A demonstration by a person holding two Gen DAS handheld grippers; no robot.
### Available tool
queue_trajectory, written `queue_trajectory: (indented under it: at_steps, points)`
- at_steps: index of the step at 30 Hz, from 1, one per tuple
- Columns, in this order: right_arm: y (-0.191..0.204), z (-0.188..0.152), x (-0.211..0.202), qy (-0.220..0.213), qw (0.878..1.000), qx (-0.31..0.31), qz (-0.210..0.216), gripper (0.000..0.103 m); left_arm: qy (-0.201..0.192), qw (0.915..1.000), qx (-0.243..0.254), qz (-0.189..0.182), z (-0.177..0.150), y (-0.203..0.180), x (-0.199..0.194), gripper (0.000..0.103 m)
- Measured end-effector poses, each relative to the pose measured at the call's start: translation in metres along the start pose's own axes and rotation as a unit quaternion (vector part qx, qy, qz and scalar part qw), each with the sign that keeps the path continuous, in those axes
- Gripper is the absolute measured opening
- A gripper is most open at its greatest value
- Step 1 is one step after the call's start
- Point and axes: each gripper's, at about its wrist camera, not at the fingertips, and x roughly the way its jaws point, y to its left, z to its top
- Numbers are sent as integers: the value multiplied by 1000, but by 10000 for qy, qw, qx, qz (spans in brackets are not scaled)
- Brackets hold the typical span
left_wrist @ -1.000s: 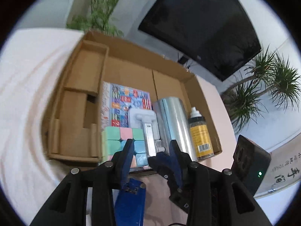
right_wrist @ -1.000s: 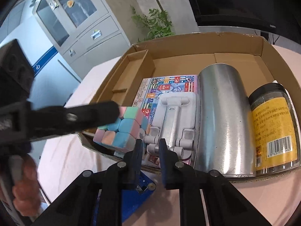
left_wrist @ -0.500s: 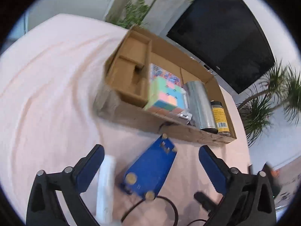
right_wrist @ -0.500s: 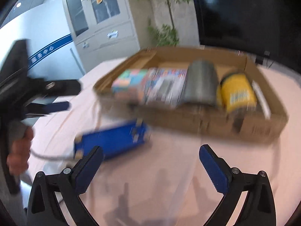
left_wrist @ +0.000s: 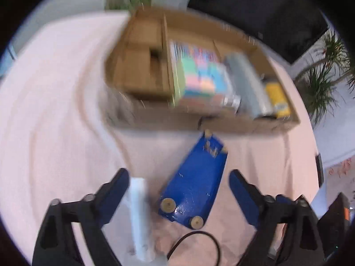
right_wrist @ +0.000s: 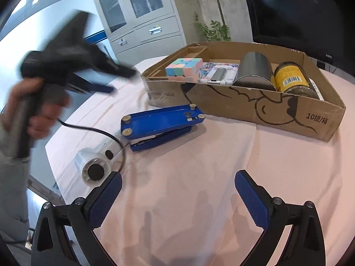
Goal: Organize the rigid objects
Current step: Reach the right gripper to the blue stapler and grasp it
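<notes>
Both tongs, left (left_wrist: 178, 182) and right (right_wrist: 177, 187), gape wide and empty over the pink-draped tabletop (right_wrist: 199, 177); a blue stapler (right_wrist: 160, 124) lies upside down just near of the filled cardboard box (right_wrist: 244, 108).

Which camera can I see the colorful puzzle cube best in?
The right wrist view. There the puzzle cube is sharp, sitting in the cardboard box beside a white stand, with its pastel squares easy to tell apart. The left wrist view also shows it, but motion blur smears the colors together.
</notes>
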Motion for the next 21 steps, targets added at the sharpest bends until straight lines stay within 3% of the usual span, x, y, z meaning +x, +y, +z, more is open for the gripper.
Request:
queue_trajectory:
  at_steps: [3, 5, 7, 11, 14, 18, 21]
  points:
    - [-6, -7, -4, 58, 9999, 124, -6, 103, 406, 9989, -5, -232, -5, -5, 26, 64]
    - [-13, -12, -7, 65, 9997, 228, -25, 102, 487, 9984, 141, -245, -11, -16, 32, 64]
    - [-19, -16, -12, 48, 9995, 322, -39, 102, 598, 9968, 217, -489, -18, -30, 36, 61]
    - [-25, -21, -22, -19, 9996, 271, -93, 102, 576, 9943, 413, -796, -29, -66, 43, 56]
    - [-29, -21, -29, -91, 9997, 33, -219, 101, 454, 9876, 392, -1449, -36, -88, 42, 56]
    - [-38, -11, -33, -88, 9981, -337, -513, 101, -255, 9938, 361, -1016, -45, -95, 23, 59]
    - [-43, -1, -23, 2, 9965, -608, -574, 100, -609, 9944, -89, -855, -49, -78, 11, 71]
